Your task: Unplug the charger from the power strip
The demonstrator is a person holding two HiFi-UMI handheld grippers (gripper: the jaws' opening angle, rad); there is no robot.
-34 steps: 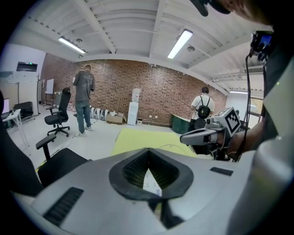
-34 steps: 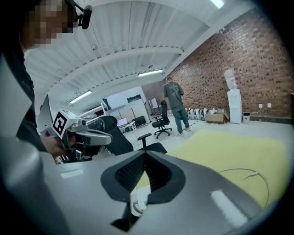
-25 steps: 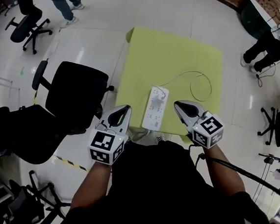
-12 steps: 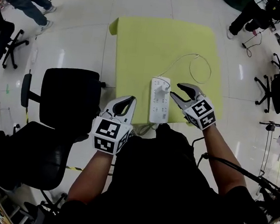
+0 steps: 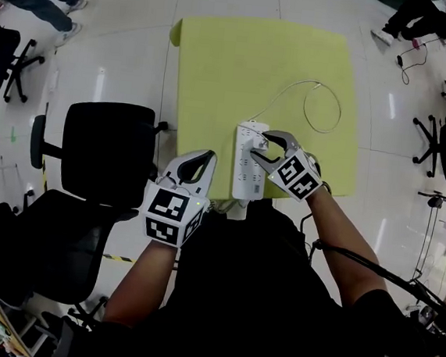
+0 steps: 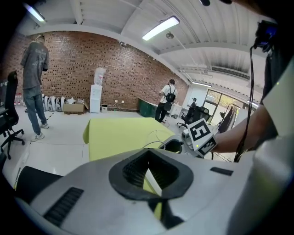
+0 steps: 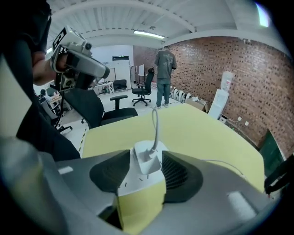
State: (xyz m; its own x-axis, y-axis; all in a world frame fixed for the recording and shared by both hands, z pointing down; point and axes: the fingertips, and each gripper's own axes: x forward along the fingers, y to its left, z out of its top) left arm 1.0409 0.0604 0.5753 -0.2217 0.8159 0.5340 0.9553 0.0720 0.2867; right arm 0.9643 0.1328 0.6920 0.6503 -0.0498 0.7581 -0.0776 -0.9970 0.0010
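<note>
**Right gripper lines up on the charger**

Mid-frame, the right gripper [image 5: 260, 144] has its fingers opening either side of the white charger [image 7: 147, 158], which is plugged into the power strip [image 5: 246, 172] on the yellow worktop [image 5: 217, 71]. Lower left, the left gripper [image 5: 203, 158] has its fingers closed and empty. Best to squeeze the plug squarely, then pull it straight out.

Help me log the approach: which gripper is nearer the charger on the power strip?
Right. The right gripper straddles the charger at the far end of the power strip, jaws opening, not pressing it. The left gripper, shut, is at the near table corner, left of the strip.
</note>
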